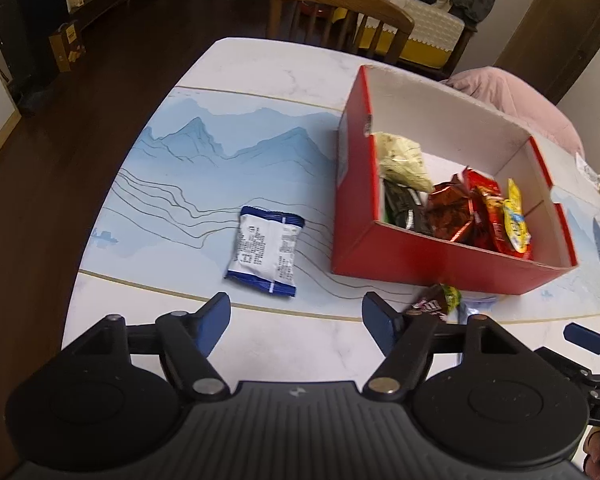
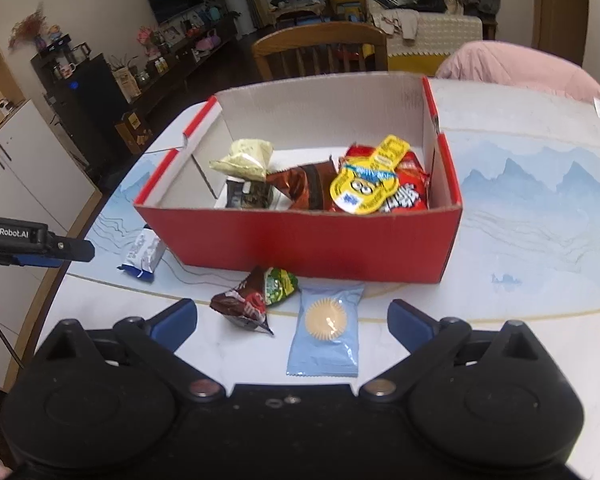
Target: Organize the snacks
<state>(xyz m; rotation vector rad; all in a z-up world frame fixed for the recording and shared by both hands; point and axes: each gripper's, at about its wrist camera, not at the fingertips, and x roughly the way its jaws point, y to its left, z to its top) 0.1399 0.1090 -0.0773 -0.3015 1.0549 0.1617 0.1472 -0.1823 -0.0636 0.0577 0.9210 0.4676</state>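
The left gripper point(image 1: 296, 322) is held with its jaws apart and nothing between them; a white and blue packet point(image 1: 266, 250) lies on the table point(image 1: 280, 64) just ahead of it. To its right stands a red box point(image 2: 300, 240), partly filled with snacks. The right gripper point(image 2: 292, 326) is spread wide and empty, with a brown candy bag point(image 2: 246, 302) and a pale blue cake packet point(image 2: 326, 330) lying between its fingers. A pick-up step is judged to be in hand: each gripper must be lowered and closed on one packet, then carried into the box.
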